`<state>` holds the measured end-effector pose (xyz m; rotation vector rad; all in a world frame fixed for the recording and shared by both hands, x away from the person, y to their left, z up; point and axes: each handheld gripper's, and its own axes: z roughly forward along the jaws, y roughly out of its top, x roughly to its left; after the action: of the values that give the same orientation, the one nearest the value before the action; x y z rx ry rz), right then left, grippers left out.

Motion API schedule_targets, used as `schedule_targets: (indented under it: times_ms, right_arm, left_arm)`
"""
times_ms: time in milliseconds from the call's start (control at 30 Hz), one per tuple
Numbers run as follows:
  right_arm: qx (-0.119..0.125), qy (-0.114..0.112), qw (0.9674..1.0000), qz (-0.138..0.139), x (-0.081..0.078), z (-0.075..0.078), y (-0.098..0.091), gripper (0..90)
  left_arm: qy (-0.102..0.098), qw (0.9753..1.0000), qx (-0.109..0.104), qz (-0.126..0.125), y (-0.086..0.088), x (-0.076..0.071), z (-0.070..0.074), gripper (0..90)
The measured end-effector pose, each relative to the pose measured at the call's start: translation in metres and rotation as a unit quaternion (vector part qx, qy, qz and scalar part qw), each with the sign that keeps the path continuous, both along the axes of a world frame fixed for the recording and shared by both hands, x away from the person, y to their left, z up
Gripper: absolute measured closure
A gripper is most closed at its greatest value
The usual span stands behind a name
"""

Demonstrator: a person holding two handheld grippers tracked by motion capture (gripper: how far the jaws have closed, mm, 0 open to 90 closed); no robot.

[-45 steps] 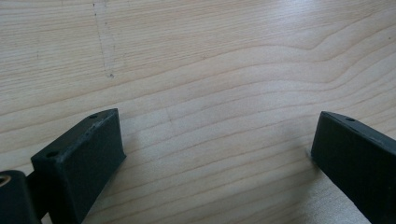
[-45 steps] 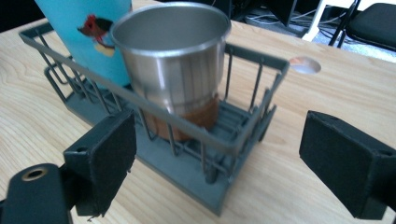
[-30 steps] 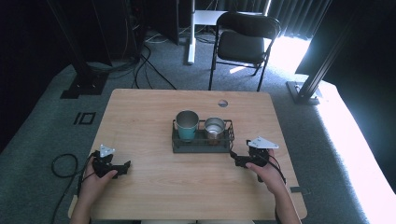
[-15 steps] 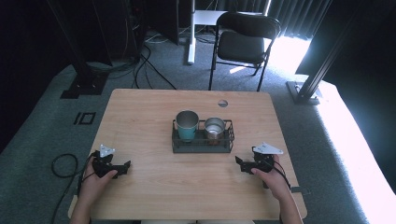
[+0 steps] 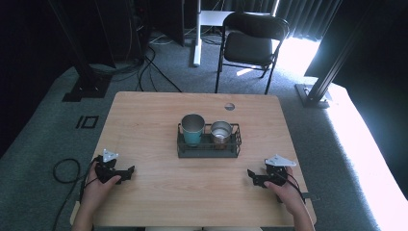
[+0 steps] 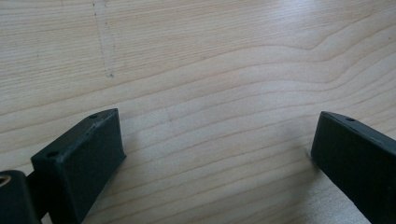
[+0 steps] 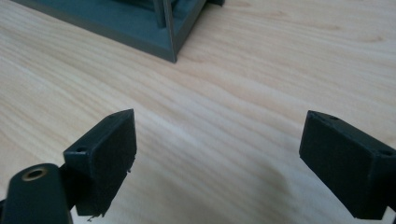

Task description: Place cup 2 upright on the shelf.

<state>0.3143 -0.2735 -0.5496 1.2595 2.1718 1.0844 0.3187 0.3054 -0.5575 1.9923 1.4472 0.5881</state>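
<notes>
Left gripper: jaws wide, empty | right gripper: jaws wide, empty | rack ahead, cups seated; nothing apparently left.

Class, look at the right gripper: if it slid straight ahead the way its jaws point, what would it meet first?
Probably the dark grey rack: the right gripper, jaws open, points over bare light wooden table toward the rack's near corner. Depth is unclear, so it might just graze past that corner.
</notes>
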Motion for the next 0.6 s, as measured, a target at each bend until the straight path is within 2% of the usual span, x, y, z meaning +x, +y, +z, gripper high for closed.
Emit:
schedule_targets:
  times_ms: [100, 267, 367, 500, 600]
  right_arm:
    - [-0.001, 0.000, 1.0000, 0.000, -0.004, 0.000, -0.002, 10.8]
    - [-0.019, 0.013, 0.9997, 0.007, -0.015, -0.006, -0.008, 10.8]
    - [-0.018, 0.021, 0.9996, 0.005, -0.019, -0.008, -0.012, 10.8]
    - [-0.023, 0.020, 0.9995, 0.000, -0.022, -0.008, -0.016, 10.8]
    - [-0.027, 0.029, 0.9992, -0.009, -0.026, -0.009, -0.020, 10.8]
  left_arm:
    - [0.000, 1.0000, 0.000, 0.000, 0.000, 0.000, 0.000, 3.0]
    - [0.000, 1.0000, 0.000, 0.000, 0.000, 0.000, 0.000, 3.0]
    - [0.000, 1.0000, 0.000, 0.000, 0.000, 0.000, 0.000, 3.0]
    - [0.000, 1.0000, 0.000, 0.000, 0.000, 0.000, 0.000, 3.0]
    - [0.000, 1.0000, 0.000, 0.000, 0.000, 0.000, 0.000, 3.0]
